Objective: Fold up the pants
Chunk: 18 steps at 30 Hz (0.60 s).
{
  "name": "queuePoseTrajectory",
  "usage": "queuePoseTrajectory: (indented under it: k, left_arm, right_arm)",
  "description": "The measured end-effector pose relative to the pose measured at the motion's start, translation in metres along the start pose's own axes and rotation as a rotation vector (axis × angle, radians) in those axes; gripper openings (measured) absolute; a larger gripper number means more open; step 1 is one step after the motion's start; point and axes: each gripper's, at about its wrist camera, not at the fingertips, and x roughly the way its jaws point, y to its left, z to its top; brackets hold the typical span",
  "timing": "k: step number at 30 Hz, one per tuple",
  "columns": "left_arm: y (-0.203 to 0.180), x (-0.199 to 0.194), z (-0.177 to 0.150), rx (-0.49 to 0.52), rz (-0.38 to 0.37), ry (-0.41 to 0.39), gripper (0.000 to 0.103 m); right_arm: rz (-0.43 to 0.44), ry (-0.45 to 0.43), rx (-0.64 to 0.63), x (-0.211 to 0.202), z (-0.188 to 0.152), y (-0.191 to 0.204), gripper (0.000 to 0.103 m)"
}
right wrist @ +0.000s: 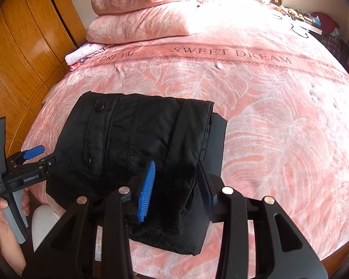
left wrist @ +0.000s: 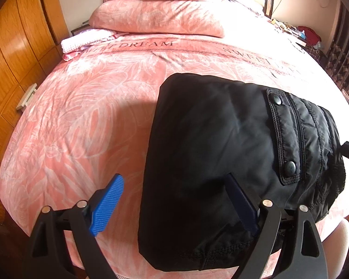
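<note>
Black pants (left wrist: 216, 144) lie folded into a compact stack near the bed's front edge, pocket flap with snaps on top; they also show in the right wrist view (right wrist: 132, 144). My left gripper (left wrist: 174, 200) is open, its jaws wide apart at the stack's near left corner, one blue finger (left wrist: 107, 204) over the bedspread and the other over the fabric. It also shows in the right wrist view (right wrist: 43, 154). My right gripper (right wrist: 176, 186) is open, its jaws either side of the stack's near right edge, holding nothing.
The pink bedspread (right wrist: 279, 127) printed "SWEET DREAM" covers the bed. Pink pillows (left wrist: 158, 16) are stacked at the head, with a folded white cloth (left wrist: 81, 40) beside them. A wooden wardrobe (left wrist: 14, 53) stands on the left. A cluttered nightstand (right wrist: 314, 21) is at the far right.
</note>
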Motion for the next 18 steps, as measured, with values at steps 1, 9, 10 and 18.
queuePoseTrajectory:
  k: [1,9,10,18]
  left_arm:
    - [-0.001,0.0,0.002,0.007,-0.001,0.002,0.09]
    - [0.001,0.008,0.01,-0.004,-0.023,0.026,0.091]
    - [0.001,0.01,0.01,-0.003,-0.021,0.03,0.091]
    - [0.0,0.012,0.008,-0.007,-0.02,0.041,0.092]
  right_arm:
    - [-0.008,0.0,0.005,0.004,0.006,-0.002,0.038]
    - [0.108,0.035,0.101,0.037,0.022,-0.023,0.034]
    - [0.12,0.04,0.097,0.039,0.023,-0.021,0.019]
    - [0.102,-0.02,0.033,0.014,0.028,-0.012,0.003]
